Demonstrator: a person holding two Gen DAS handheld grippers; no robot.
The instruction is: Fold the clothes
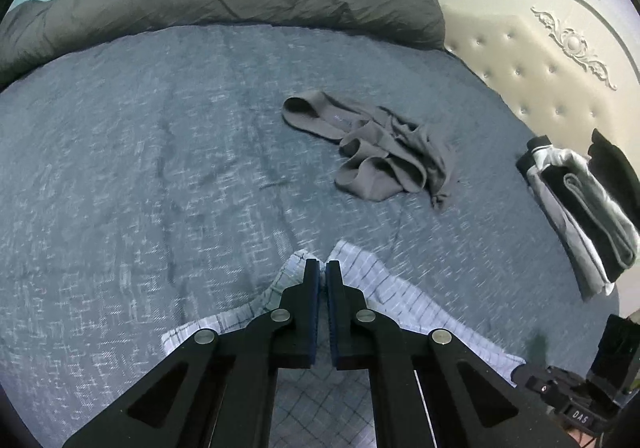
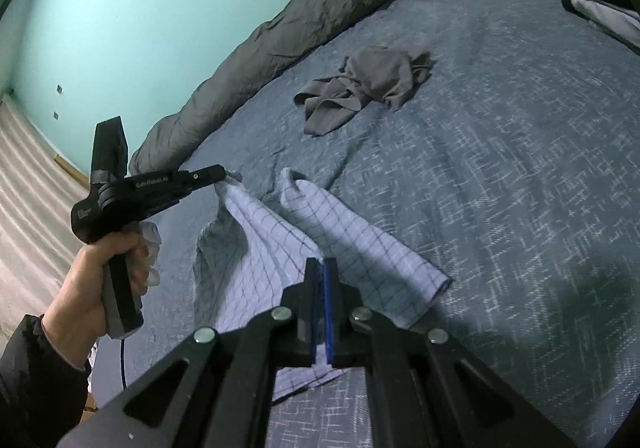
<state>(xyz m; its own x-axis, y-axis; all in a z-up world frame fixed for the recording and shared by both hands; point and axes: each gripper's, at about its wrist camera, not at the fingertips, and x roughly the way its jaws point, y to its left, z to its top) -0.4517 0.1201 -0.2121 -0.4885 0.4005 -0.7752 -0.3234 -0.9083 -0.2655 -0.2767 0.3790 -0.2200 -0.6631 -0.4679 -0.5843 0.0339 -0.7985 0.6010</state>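
A light checked cloth (image 2: 360, 244) lies partly raised off the blue-grey bed cover (image 2: 500, 168). In the left wrist view my left gripper (image 1: 322, 268) is shut on a bunched edge of the checked cloth (image 1: 384, 288). Seen from the right wrist, a hand holds that left gripper (image 2: 222, 171), which pinches a corner so the cloth hangs in folds below it. My right gripper (image 2: 321, 263) is shut on the cloth's near edge. A crumpled grey garment (image 1: 372, 152) lies further out on the bed, apart from both grippers.
A rolled dark grey duvet (image 1: 224, 4) runs along the far side of the bed. A stack of folded black, grey and white clothes (image 1: 580, 208) sits by the cream tufted headboard (image 1: 520, 60). A turquoise wall (image 2: 140, 8) and bare floor lie to the left.
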